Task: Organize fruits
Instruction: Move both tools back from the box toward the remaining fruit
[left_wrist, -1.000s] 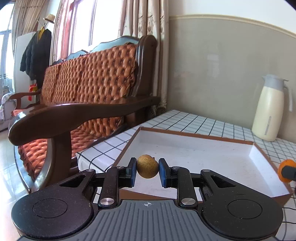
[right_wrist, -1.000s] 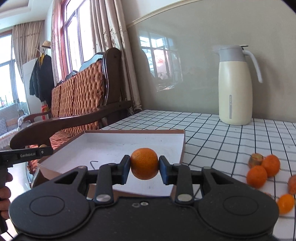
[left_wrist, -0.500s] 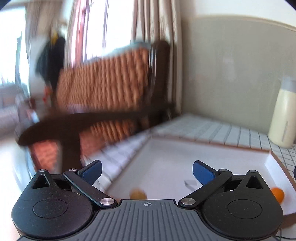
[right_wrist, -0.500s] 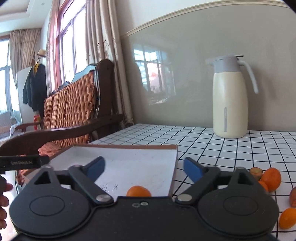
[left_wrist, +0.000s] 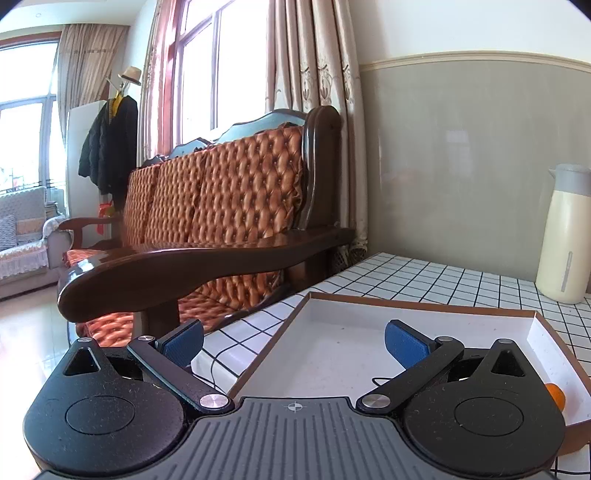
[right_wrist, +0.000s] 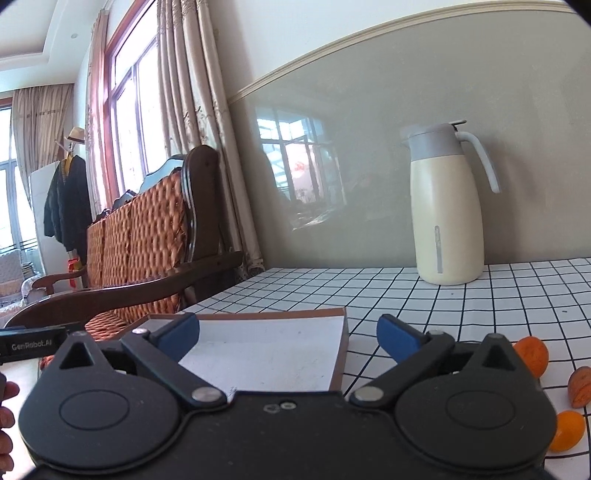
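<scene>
A shallow white tray with a brown rim (left_wrist: 424, 304) lies on the checked tablecloth just ahead of both grippers. My left gripper (left_wrist: 291, 336) hangs open over the tray's near left corner with nothing between its blue pads. One orange (left_wrist: 556, 395) rests in the tray at its right side. In the right wrist view the tray (right_wrist: 258, 315) sits ahead, and my right gripper (right_wrist: 288, 328) has its jaws opening wide, empty. Loose fruits lie on the cloth to its right: an orange (right_wrist: 532, 354), a brownish fruit (right_wrist: 580, 386) and another orange (right_wrist: 569, 430).
A cream jug (right_wrist: 447, 210) with a grey lid stands at the back by the wall. A wooden sofa (left_wrist: 221, 206) with orange cushions runs along the table's left edge. The other gripper's body (right_wrist: 29, 343) and a hand (right_wrist: 7, 402) show at far left.
Both grippers went from shut to open. The left let go of a small brown fruit and the right let go of an orange; both dropped toward the tray and out of sight.
</scene>
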